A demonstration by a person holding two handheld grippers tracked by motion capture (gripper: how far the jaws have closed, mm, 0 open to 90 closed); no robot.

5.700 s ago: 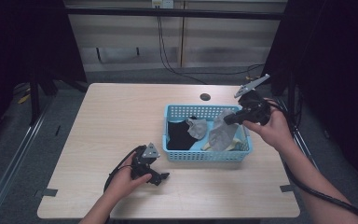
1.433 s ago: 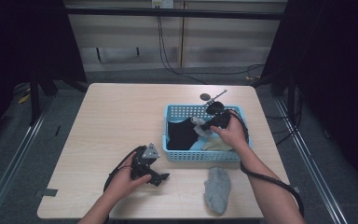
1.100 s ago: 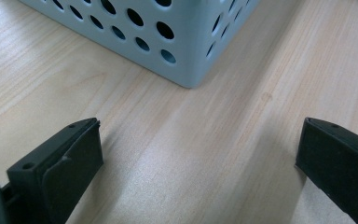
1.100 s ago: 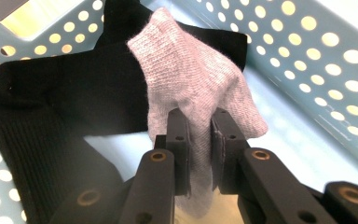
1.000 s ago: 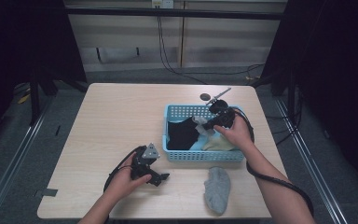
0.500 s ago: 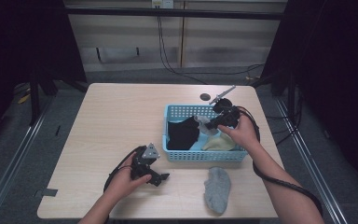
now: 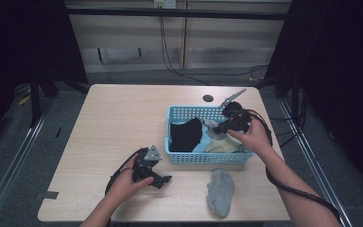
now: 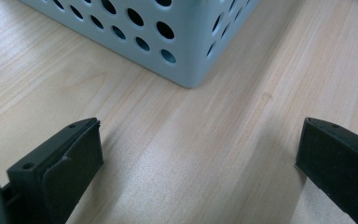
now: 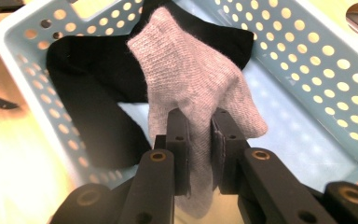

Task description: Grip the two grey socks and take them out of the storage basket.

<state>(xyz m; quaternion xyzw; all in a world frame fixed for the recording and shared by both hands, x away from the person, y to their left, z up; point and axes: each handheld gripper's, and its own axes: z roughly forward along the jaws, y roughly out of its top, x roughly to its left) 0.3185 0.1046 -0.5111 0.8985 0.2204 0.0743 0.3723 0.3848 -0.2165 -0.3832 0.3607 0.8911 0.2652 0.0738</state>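
A light blue perforated basket stands on the wooden table. My right gripper hangs over the basket's right half, shut on a grey knitted sock that dangles from its jaws above the basket floor. A black sock lies in the basket's left half, and a cream-coloured cloth lies under my right hand. My left gripper rests on the table left of the basket, open with nothing between its fingers; the basket's corner is just ahead of it.
Another grey sock lies on the table in front of the basket, near the front edge. A dark round grommet hole sits behind the basket. Cables trail from both grippers. The table's left half is bare wood.
My right gripper has moved right and upward inside the basket, lifting the grey sock off the pile. The left gripper has stayed put.
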